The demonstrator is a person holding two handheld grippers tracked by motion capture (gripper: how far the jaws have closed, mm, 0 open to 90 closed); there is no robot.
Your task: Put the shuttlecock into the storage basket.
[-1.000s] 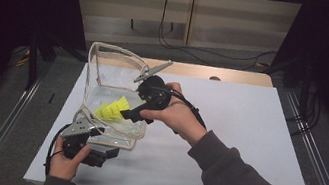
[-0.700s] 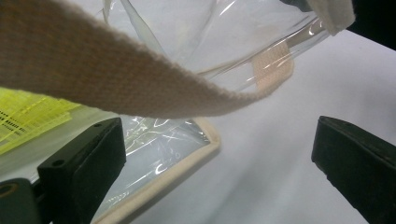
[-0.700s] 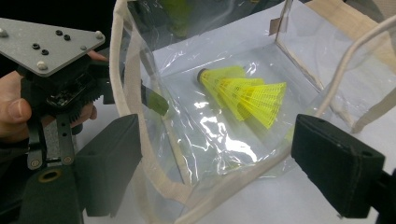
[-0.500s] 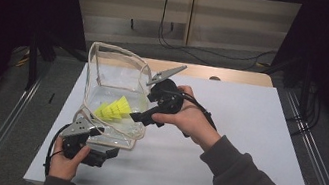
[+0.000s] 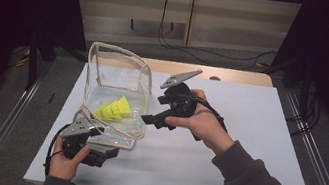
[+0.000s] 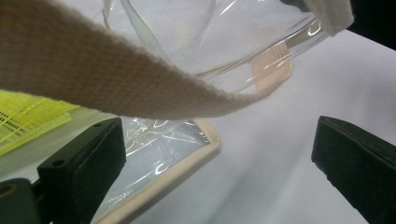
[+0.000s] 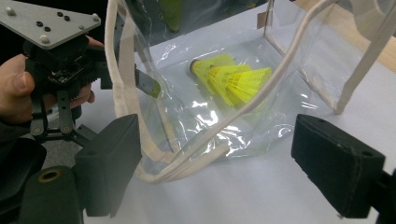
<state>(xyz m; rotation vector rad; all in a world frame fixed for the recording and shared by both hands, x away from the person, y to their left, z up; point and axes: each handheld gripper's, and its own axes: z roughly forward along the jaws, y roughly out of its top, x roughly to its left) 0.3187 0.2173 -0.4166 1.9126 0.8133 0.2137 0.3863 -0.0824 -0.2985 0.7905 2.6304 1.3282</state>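
Your landmark is the clear bag point(image 5: 114, 92) with cream edging, which stands open on the white table sheet point(image 5: 244, 151). The yellow shuttlecock point(image 5: 113, 110) lies inside it on the bottom, on its side. Your right gripper point(image 5: 144, 118) sits just right of the bag, level with the shuttlecock, its tips close to the bag's wall; its jaws stand wide apart with nothing pinched between them, and the bag's looped cream strap point(image 7: 187, 154) lies in front of them. Your left gripper point(image 5: 112, 152) rests at the bag's near corner, jaws spread well apart, one jaw beside the cream rim, gripping nothing.
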